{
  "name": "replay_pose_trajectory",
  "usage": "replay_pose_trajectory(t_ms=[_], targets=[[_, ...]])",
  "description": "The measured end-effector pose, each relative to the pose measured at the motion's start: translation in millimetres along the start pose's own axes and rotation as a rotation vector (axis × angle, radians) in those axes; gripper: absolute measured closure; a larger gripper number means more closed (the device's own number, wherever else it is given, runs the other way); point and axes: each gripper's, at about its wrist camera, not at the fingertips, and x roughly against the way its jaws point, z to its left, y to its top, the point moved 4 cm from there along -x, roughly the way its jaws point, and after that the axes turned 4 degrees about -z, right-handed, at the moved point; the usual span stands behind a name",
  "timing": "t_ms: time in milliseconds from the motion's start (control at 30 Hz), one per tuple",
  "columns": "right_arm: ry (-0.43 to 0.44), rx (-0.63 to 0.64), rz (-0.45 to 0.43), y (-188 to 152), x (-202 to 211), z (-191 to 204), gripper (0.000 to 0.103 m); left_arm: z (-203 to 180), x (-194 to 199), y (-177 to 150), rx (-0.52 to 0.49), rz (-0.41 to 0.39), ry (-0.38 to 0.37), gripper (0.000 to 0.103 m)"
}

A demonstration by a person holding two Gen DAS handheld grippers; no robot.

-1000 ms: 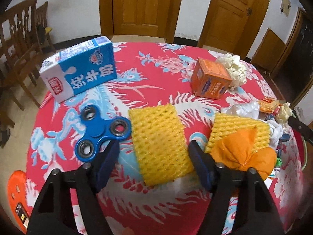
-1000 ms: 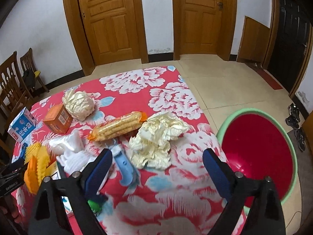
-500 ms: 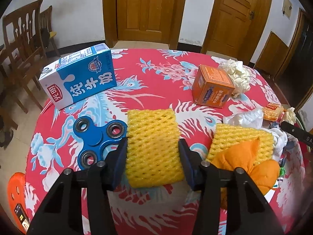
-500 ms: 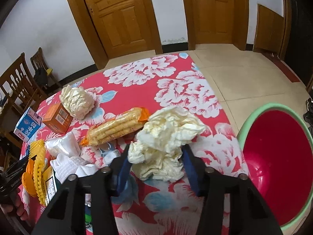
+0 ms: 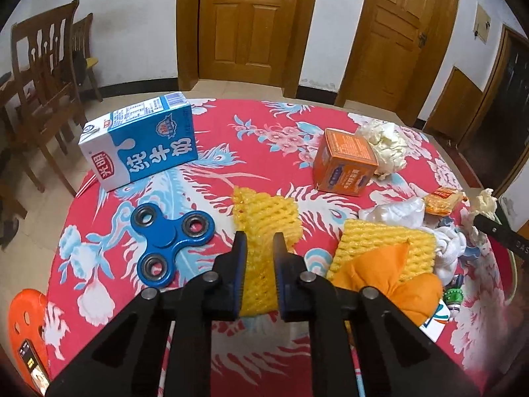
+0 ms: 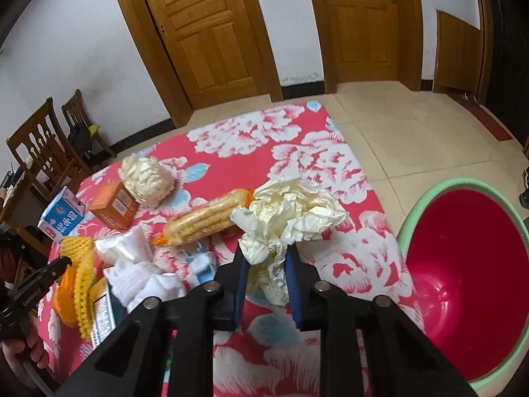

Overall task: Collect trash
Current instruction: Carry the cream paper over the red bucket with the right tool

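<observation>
A yellow foam net (image 5: 264, 211) lies on the red flowered tablecloth (image 5: 251, 145). My left gripper (image 5: 259, 236) has its jaws closing on the net's near end, and the blue pads squeeze it narrow. In the right wrist view a crumpled cream paper wad (image 6: 294, 211) sits near the table's right edge. My right gripper (image 6: 267, 251) is closing on the wad's lower part, with the pads pressed into it. A red bin with a green rim (image 6: 426, 195) stands on the floor to the right of the table.
Also on the table are a blue milk carton (image 5: 142, 142), a blue fidget spinner (image 5: 168, 241), an orange box (image 5: 344, 165), a second foam net (image 5: 380, 244) under an orange wrapper (image 5: 396, 281), another paper ball (image 5: 385, 145), a snack packet (image 6: 205, 221) and white tissues (image 6: 142, 278). Wooden chairs (image 5: 43, 82) stand left.
Both grippers went from wide open to closed. The left squeezed the foam net narrow. The right moved onto the paper wad and clamped it.
</observation>
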Motion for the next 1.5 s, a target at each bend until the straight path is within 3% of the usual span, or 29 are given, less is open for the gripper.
replay_pose_trajectory(t_ms=[333,567,833,1267,1367,1500], targets=[[0.017,0.022,-0.078,-3.9,48.2,6.9,0.08,-1.1,32.9,1.1,0.055,-0.04,-0.048,0.094],[0.016,0.003,-0.105,-12.8,75.7,7.0,0.08,-13.9,68.5,10.7,0.033,-0.091,-0.069,0.094],[0.008,-0.016,-0.13,-16.8,101.7,-4.1,0.08,-47.8,100.8,23.2,-0.004,-0.139,-0.139,0.094],[-0.072,-0.088,-0.154,-26.1,129.2,-60.9,0.08,-129.8,113.5,36.9,-0.092,-0.153,-0.266,0.094],[-0.087,-0.104,-0.159,-28.5,133.3,-74.8,0.08,-149.7,113.5,37.8,-0.113,-0.148,-0.295,0.1],[-0.093,-0.126,-0.159,-30.1,136.8,-92.0,0.08,-172.4,110.5,37.0,-0.142,-0.146,-0.312,0.1]])
